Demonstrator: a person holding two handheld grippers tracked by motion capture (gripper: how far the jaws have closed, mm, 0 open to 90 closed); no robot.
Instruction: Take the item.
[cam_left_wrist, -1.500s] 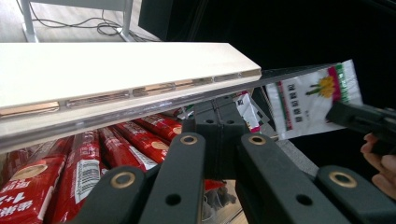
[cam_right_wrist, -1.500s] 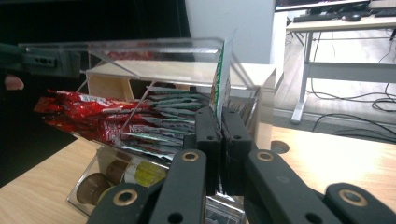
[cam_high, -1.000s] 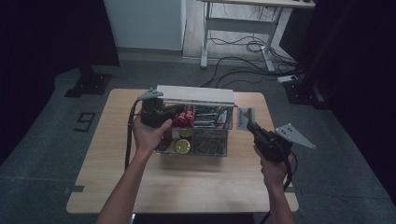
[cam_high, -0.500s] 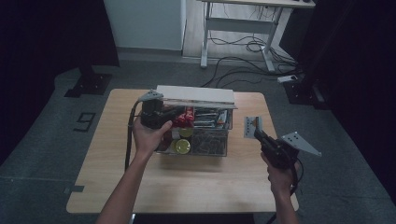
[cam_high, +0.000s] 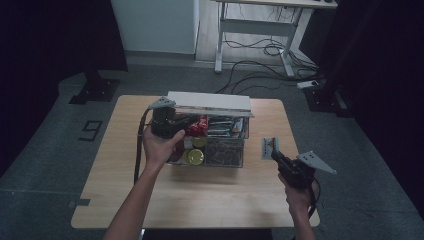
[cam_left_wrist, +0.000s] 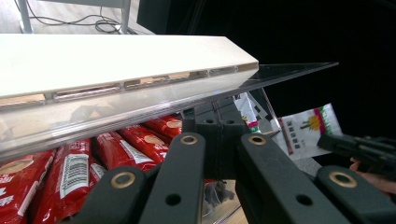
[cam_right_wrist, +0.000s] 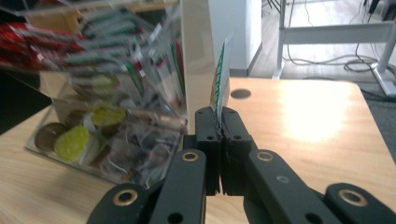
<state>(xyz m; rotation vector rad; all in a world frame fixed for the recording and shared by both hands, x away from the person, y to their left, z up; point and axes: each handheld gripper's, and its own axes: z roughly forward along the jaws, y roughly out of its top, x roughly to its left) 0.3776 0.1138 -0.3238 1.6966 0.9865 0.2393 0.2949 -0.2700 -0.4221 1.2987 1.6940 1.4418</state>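
A clear box (cam_high: 222, 152) with a white-edged lid (cam_high: 210, 102) stands mid-table, full of red packets (cam_left_wrist: 70, 172) and yellow-green round sachets (cam_high: 194, 156). My left gripper (cam_high: 186, 121) reaches into the box's left end. Its jaws are together (cam_left_wrist: 219, 133) just under the raised clear lid (cam_left_wrist: 116, 70); whether they pinch anything I cannot tell. My right gripper (cam_high: 274, 154) hovers low over the table right of the box, shut on the lower edge of a small white packet (cam_high: 270, 148) with green and red print. In the right gripper view the packet (cam_right_wrist: 222, 74) stands edge-on above the jaw tips (cam_right_wrist: 218, 116).
The wooden table (cam_high: 125, 200) has bare room in front of the box and at the right. A round hole (cam_right_wrist: 240, 94) lies in the tabletop near the far edge. Behind the table are a desk frame (cam_high: 255, 30) and floor cables (cam_high: 260, 52).
My right gripper has sunk toward the table and drifted nearer the front right, carrying the packet away from the box. The left gripper has stayed at the lid.
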